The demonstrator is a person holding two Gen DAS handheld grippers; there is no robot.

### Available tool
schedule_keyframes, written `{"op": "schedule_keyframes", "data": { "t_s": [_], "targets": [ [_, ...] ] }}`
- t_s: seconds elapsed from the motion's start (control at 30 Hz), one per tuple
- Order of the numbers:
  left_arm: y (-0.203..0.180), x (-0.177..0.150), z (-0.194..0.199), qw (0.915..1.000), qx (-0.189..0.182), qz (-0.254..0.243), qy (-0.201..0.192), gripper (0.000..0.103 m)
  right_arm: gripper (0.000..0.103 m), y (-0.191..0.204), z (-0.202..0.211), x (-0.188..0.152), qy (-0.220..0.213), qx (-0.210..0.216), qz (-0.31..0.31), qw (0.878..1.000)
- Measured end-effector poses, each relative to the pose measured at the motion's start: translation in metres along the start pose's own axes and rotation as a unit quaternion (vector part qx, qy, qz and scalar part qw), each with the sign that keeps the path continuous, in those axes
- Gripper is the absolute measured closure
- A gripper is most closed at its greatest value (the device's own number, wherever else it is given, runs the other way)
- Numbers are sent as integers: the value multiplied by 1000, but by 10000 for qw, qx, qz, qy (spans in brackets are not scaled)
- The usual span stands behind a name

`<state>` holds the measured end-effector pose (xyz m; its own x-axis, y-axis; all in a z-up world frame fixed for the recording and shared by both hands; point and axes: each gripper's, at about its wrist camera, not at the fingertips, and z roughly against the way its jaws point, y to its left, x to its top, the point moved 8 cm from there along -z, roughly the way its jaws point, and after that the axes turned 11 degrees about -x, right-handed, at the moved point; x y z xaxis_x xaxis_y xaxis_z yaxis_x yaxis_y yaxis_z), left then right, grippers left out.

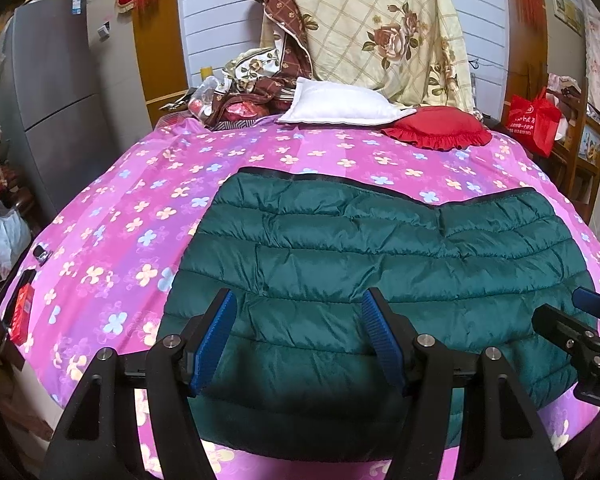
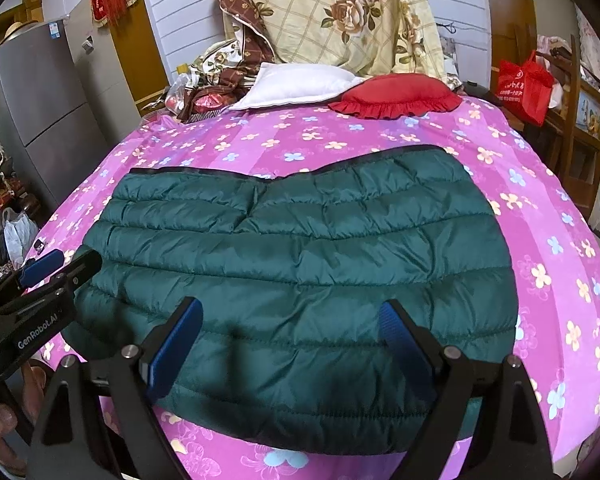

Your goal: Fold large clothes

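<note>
A dark green quilted puffer jacket (image 1: 380,256) lies folded into a broad flat rectangle on the pink flowered bedspread (image 1: 132,216); it also shows in the right wrist view (image 2: 300,248). My left gripper (image 1: 298,304) is open and empty, hovering over the jacket's near left part. My right gripper (image 2: 292,312) is open and empty over the near middle of the jacket. The right gripper shows at the right edge of the left wrist view (image 1: 580,332). The left gripper shows at the left edge of the right wrist view (image 2: 40,280).
A white pillow (image 1: 340,106) and a red frilled cushion (image 1: 440,126) lie at the bed's far end, under a hanging floral quilt (image 1: 380,28). A grey fridge (image 1: 56,92) stands left. A red bag (image 1: 534,120) sits right. A red box (image 1: 22,312) lies at the bed's left edge.
</note>
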<state>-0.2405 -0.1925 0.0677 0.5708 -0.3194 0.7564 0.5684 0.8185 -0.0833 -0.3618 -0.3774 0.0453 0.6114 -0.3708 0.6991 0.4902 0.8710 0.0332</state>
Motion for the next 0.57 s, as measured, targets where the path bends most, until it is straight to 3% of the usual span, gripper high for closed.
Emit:
{"op": "schedule_keyframes", "data": {
  "t_s": [0.57],
  "targets": [
    [7,1,-12,9994,-295,183,48,56,11,-4,-12,-1,114,-34,-21,9999]
  ]
}}
